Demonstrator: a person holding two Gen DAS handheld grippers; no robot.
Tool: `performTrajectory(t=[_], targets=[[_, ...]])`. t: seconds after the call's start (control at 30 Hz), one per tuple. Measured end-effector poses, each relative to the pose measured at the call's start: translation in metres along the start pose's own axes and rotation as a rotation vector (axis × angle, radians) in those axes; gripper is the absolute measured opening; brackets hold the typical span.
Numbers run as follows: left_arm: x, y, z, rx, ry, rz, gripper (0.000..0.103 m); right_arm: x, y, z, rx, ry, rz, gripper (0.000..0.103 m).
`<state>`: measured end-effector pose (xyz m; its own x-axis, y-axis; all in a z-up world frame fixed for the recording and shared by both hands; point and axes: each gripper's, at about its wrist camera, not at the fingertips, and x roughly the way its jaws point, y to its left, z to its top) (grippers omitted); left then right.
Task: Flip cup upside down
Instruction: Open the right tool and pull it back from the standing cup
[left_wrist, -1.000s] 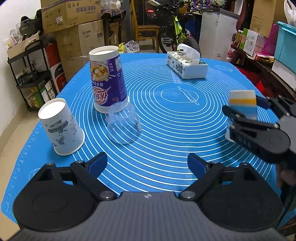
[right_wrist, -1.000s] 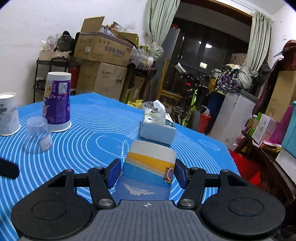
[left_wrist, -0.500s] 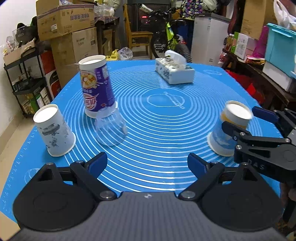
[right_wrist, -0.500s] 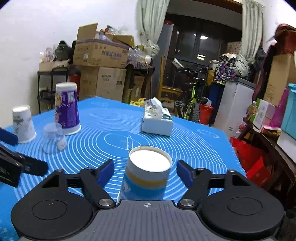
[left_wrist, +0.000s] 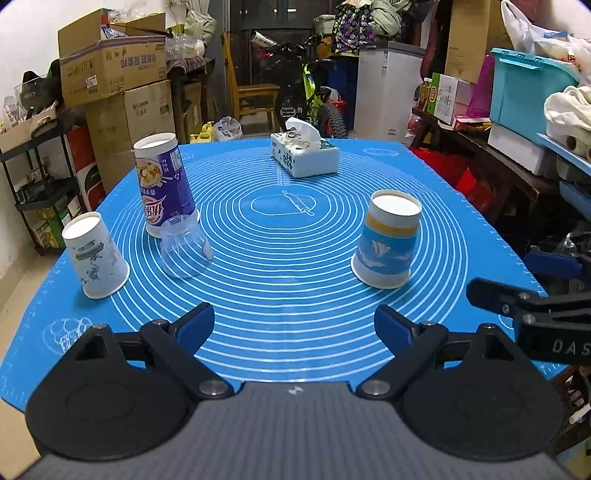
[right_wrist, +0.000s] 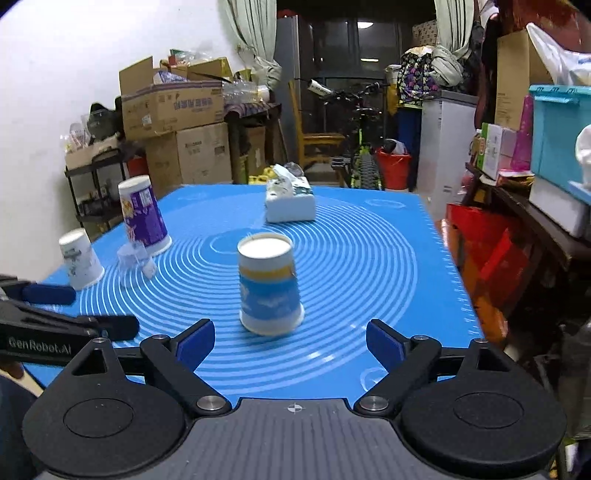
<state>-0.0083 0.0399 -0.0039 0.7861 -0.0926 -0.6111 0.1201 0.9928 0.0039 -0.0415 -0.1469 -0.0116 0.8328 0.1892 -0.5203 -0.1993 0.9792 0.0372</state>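
A blue, yellow and white paper cup (left_wrist: 388, 240) stands upside down on the blue mat (left_wrist: 295, 314), right of centre; in the right wrist view the cup (right_wrist: 267, 286) sits just beyond my fingers. My right gripper (right_wrist: 290, 341) is open and empty, a little short of the cup; it also shows at the right edge of the left wrist view (left_wrist: 517, 280). My left gripper (left_wrist: 293, 326) is open and empty near the mat's front edge.
Upside down on the left stand a white paper cup (left_wrist: 94, 254), a clear plastic cup (left_wrist: 184, 247) and a tall purple cup (left_wrist: 162, 188). A tissue box (left_wrist: 304, 153) lies at the back. Boxes, shelves and a bicycle surround the table.
My right gripper opened, let go of the blue cup standing upside down on the mat, and drew back from it. My left gripper also drew back slightly.
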Motion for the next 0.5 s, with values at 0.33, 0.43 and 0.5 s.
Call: performTrajectory(t=[0.33,0.43,0.5], targets=[[-0.008,-0.003,-0.011,-0.004,0.012,0.020,0.093,-0.015,0.004,-0.003,-0.016,0.048,-0.006,0.090],[-0.010,-0.003,-0.012,0.004,0.012,0.018,0.093,-0.018,0.003,-0.004,-0.018,0.049,-0.013,0.090],[-0.010,-0.003,-0.013,0.004,0.014,0.017,0.093,-0.020,0.003,-0.005,-0.019,0.050,-0.015,0.090]])
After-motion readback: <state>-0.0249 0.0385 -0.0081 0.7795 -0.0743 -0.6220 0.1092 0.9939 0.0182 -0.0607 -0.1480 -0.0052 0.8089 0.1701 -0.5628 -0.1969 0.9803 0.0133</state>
